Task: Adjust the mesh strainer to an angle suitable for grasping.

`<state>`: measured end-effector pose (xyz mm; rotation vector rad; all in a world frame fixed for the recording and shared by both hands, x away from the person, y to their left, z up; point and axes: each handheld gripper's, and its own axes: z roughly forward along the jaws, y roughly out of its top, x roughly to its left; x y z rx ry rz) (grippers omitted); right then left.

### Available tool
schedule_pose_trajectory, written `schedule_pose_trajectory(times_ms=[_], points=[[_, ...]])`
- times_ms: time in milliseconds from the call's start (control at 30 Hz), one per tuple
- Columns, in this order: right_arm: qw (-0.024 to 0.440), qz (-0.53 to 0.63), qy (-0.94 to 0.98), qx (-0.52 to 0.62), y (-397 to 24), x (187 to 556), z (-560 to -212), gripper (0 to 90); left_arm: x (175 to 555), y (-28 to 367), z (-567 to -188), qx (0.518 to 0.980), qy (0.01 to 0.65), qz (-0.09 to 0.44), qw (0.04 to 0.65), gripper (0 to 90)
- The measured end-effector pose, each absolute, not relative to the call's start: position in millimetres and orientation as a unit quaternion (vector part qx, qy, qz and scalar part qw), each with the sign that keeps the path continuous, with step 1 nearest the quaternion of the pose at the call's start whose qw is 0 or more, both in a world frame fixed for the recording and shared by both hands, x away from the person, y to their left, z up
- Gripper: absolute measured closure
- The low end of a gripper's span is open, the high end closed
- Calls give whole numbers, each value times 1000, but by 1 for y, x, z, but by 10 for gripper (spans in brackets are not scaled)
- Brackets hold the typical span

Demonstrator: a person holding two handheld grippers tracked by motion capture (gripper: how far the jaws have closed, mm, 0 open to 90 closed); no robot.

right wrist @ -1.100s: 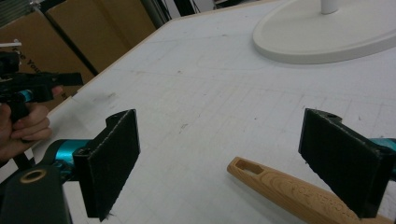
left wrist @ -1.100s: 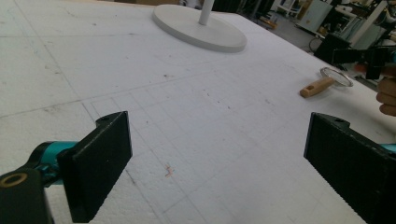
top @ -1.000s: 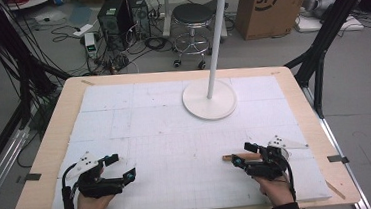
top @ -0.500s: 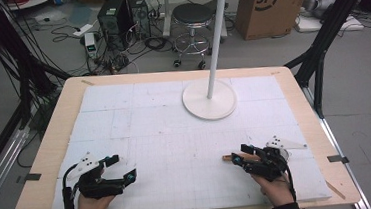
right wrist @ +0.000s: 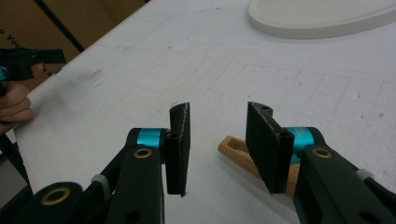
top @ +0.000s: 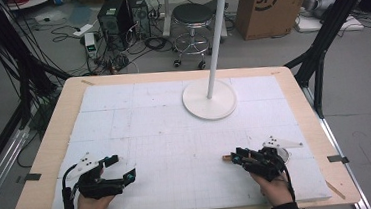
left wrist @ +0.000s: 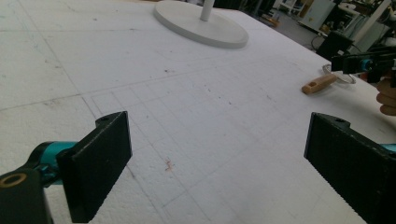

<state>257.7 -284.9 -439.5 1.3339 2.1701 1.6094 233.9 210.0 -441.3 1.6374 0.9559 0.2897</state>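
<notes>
From the high view, the left claw [top: 123,168] rests spread on the counter [top: 42,161] while the right claw [top: 238,156] has just been closing beside a wooden handle [top: 226,157]. The left gripper view shows that handle [left wrist: 318,84] lying flat, well off. In the right gripper view the jaws stand half-shut on nothing, the handle [right wrist: 233,150] under the right one, so closing further would likely miss or nudge it away.

Readable text: "SF" in black letters on side of brown cardboard box [top: 266,3], standing on floor beyond table's far edge, high view. Letters sit inside partial round logo outline. Right gripper view: fragment of dark print on brown surface at upper left edge, too cut off to read. No legible markings elsewhere.
</notes>
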Motion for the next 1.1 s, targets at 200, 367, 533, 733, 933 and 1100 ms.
schedule_pose_trajectory(times_ms=[200, 367, 533, 733, 933, 1100], points=[[58, 528, 724, 440, -284, 259, -441, 661, 234, 210, -442, 701, 410, 123, 570, 81], [57, 522, 726, 445, -284, 260, -442, 744, 232, 210, -441, 699, 409, 125, 573, 79], [27, 506, 734, 452, -285, 264, -447, 852, 232, 211, -441, 698, 411, 127, 572, 71], [3, 485, 747, 454, -283, 267, -453, 893, 232, 211, -441, 699, 412, 129, 571, 71], [-14, 465, 760, 454, -280, 270, -457, 893, 231, 210, -442, 699, 413, 130, 569, 66], [-20, 448, 760, 471, -280, 273, -459, 893, 231, 210, -442, 698, 412, 132, 571, 66]])
